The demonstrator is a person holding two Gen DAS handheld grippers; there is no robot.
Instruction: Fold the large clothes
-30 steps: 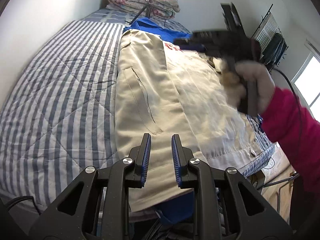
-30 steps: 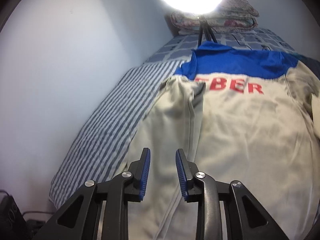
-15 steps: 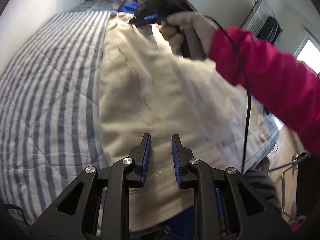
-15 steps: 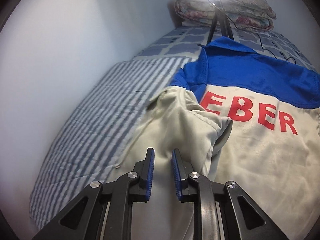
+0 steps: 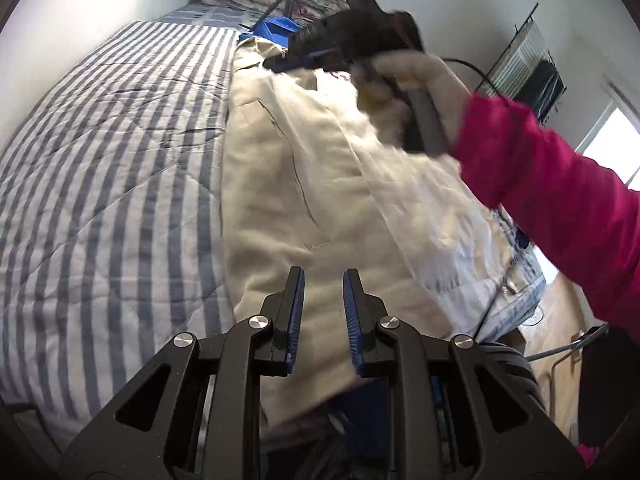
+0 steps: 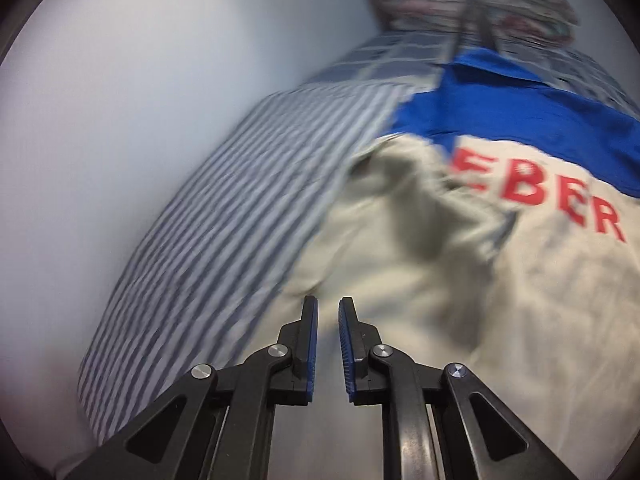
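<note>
On the striped bedspread [image 5: 100, 184] a cream jacket [image 5: 288, 184] with a blue yoke lies spread back-up, and the left gripper [image 5: 323, 320] hovers over its near hem with jaws parted and nothing between them. From that side you see the right gripper [image 5: 298, 62] out over the far shoulder in a gloved hand [image 5: 404, 80] — whether it pinches cloth I cannot tell. Its own blurred view alone shows red "EBER" lettering [image 6: 548, 200] and a narrow gap between the blue pads [image 6: 313, 344] — over rumpled cream fabric.
</note>
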